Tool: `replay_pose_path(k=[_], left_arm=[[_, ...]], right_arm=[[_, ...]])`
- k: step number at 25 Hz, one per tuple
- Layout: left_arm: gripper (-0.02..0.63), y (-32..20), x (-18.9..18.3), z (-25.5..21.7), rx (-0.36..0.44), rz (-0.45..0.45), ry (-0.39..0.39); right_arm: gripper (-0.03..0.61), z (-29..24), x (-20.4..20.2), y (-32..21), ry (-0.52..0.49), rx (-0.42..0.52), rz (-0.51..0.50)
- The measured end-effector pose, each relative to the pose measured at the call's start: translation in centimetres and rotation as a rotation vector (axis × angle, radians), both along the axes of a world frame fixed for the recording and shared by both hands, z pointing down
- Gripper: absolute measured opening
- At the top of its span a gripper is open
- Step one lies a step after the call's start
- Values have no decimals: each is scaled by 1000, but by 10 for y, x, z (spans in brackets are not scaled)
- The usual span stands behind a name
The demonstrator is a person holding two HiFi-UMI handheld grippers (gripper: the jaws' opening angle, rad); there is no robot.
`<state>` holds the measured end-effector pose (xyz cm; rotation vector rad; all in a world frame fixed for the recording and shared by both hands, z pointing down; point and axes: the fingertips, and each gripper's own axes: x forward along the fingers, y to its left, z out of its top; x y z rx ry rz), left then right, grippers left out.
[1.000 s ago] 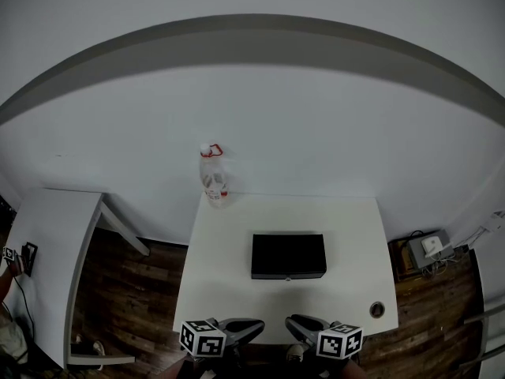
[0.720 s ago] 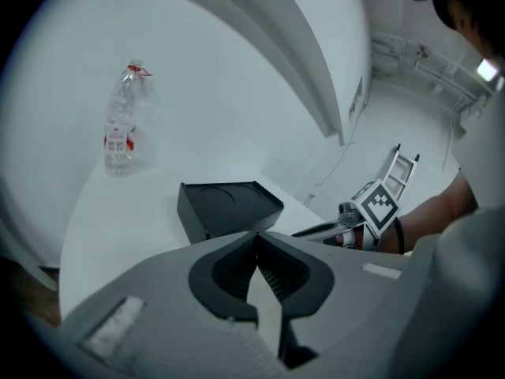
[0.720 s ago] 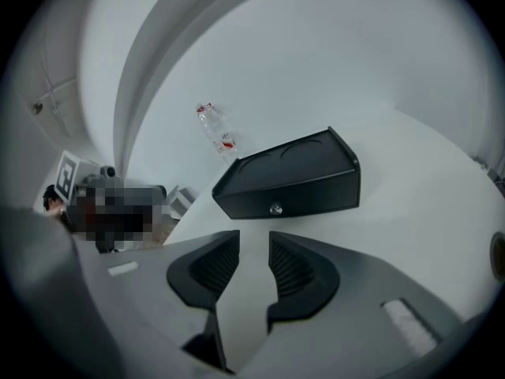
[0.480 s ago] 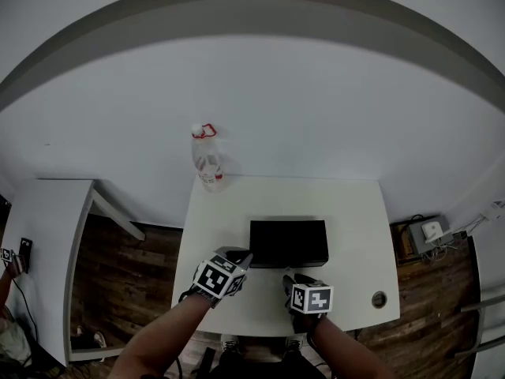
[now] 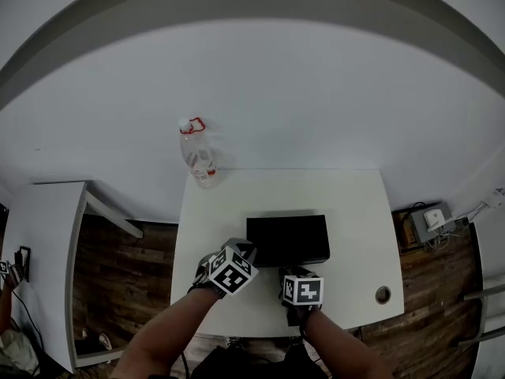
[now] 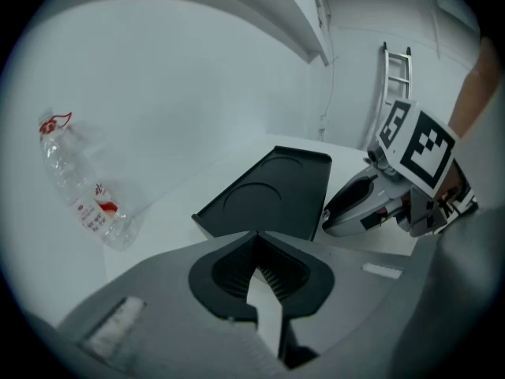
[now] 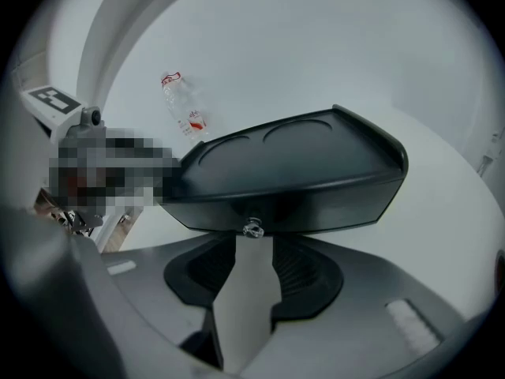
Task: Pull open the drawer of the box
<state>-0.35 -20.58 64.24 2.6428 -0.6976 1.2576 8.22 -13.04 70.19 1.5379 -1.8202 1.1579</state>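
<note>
A flat black box (image 5: pixel 288 239) lies in the middle of the white table (image 5: pixel 355 212). Its drawer front faces me, shut, with a small metal knob (image 7: pixel 252 229) at its centre. My right gripper (image 7: pixel 254 245) is right in front of that knob. Its jaws are opening, the knob sits at the mouth of the gap, and the pads are not pressing on it. My left gripper (image 6: pixel 256 249) hovers by the box's front left corner (image 5: pixel 251 253), its tips together with nothing between them. The left gripper view shows the right gripper (image 6: pixel 371 204) beside the box (image 6: pixel 272 196).
A clear plastic bottle (image 5: pixel 197 155) with a red cap ring stands at the table's far left corner against the white wall. A round cable hole (image 5: pixel 383 294) sits near the front right corner. A second white table (image 5: pixel 39 243) stands to the left, over wooden floor.
Both grippers have moved forward from the table's near edge up to the box's front. The left one has gone to the front left corner, the right one to the middle of the drawer front.
</note>
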Motion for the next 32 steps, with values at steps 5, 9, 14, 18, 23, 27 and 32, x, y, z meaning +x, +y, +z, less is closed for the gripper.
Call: replay_pose_path(k=[5,9,14,18,23,27,32], left_arm=[[6,3,7,5,38,75,-49],[6,10,12,9,6,96,-44],[5,10,13,10,3,78,-37],[5,9,13,10,-2,68,-41],[5,7,12,11,-8,56,-40],[5,7,11,11,-14,47,-37],[5,6,12,12,-24,28,-30]], right_arm=[[124,3,3,-4,9,1,43],[119,4,5,-5,9,5,55],[76,3,-3,-5,22,29,1],[74,1,-3,1,26,32,-9],[74,1,-6,20,21,25,-12],[74,1,-8,36,12,23,-14],[72,1,-10,56,-1,12,-15]])
